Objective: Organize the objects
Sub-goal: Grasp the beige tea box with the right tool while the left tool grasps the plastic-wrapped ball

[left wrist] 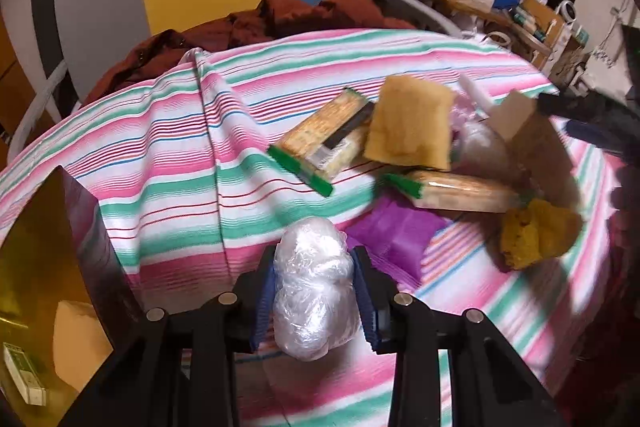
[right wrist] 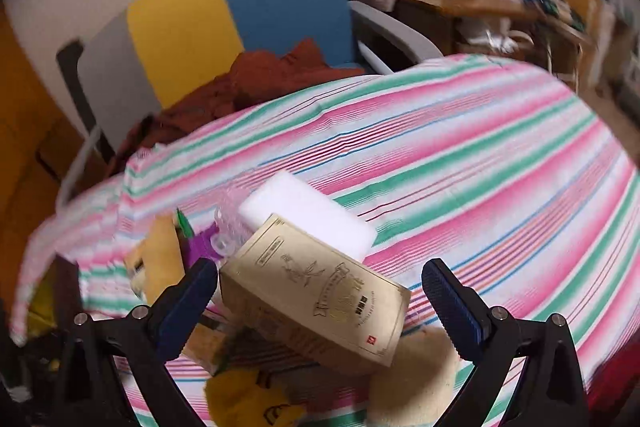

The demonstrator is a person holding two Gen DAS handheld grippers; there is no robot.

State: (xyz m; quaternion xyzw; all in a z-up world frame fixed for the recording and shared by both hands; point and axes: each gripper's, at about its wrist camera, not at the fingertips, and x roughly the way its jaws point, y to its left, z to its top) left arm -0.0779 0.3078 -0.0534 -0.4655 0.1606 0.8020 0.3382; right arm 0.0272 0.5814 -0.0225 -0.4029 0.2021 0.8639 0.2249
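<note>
Left claw [left wrist: 316, 301] is clamped on a crinkly plastic-wrapped bundle [left wrist: 314, 287], whose bottom end is cut off behind the fingers. Ahead and right of it sits a blurry heap: cracker packs [left wrist: 320, 135], spongy yellow slab [left wrist: 410, 121], purple pouch [left wrist: 394, 233]. Right claw [right wrist: 320, 291] gapes around a gold-printed box [right wrist: 316, 291], tilted on the striped-cloth surface [right wrist: 480, 155].

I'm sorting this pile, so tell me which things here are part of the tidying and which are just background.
Part of the job: plastic-wrapped bundle in the left gripper; cracker packs; yellow sponge; purple packet; beige box between the open right gripper fingers; white foam block.

Just lying about: chair; brown garment; striped cloth.
</note>
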